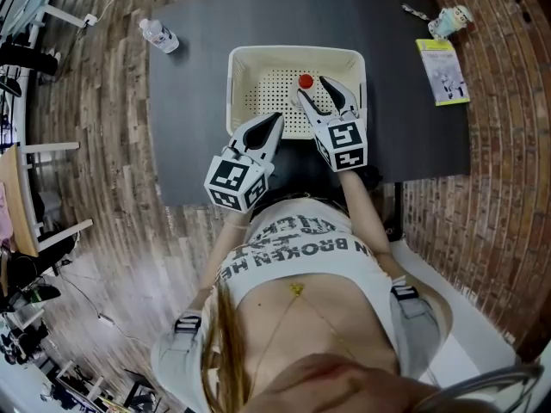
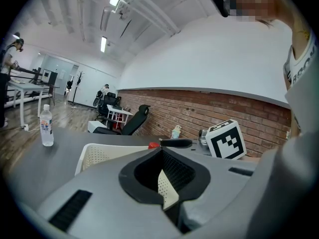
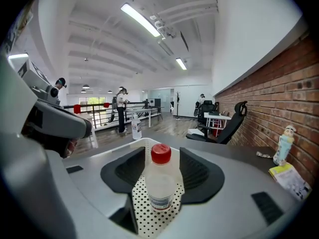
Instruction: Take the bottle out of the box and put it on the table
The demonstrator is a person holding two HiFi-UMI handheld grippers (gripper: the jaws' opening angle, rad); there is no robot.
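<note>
Within the box (image 1: 293,52) rim, right gripper (image 1: 310,86) gapes around bottle (image 3: 160,183), pads clear; left gripper (image 1: 276,117) closed

Only the person's white shirt (image 1: 297,269), just below the box (image 1: 234,84) in the head view, bears legible print: upside-down dark capitals reading "IN BROKEN HE". The line nearer the box, the label on the bottle (image 3: 160,183) inside the box and the booklet (image 1: 442,71) right of the box cannot be read.
</note>
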